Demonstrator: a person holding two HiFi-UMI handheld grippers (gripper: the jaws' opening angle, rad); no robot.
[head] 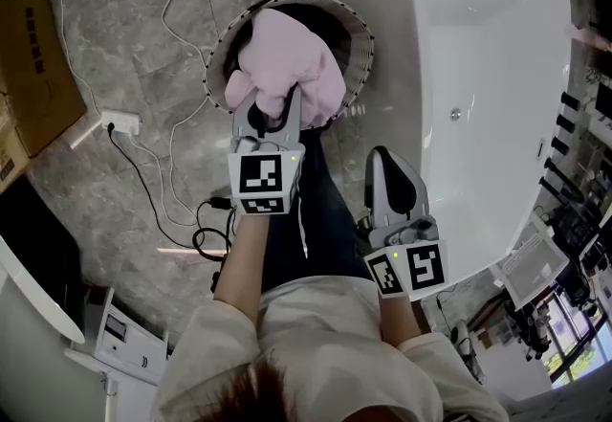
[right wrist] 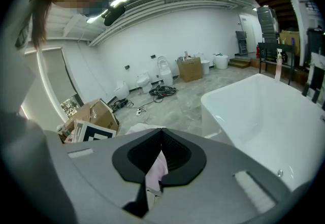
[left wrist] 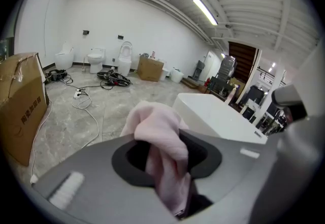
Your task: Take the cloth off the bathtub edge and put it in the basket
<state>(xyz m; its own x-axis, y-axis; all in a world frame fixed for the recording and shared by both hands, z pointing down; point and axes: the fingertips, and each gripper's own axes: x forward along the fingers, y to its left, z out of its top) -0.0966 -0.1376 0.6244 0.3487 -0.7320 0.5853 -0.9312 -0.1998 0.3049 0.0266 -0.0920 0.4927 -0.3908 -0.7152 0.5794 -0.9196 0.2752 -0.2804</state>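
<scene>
The pink cloth hangs bunched over the round dark basket, inside its striped rim. My left gripper is shut on the cloth's near side; in the left gripper view the pink fabric is pinched between the jaws and spills forward over them. My right gripper is lower and to the right, beside the outer wall of the white bathtub. Its jaws meet at the tips with nothing gripped. A strip of pink shows through the gap behind the tips.
A cardboard box stands at the far left. A white power strip and loose cables lie on the marble floor left of the basket. My dark trouser leg runs between the grippers. Toilets line the far wall.
</scene>
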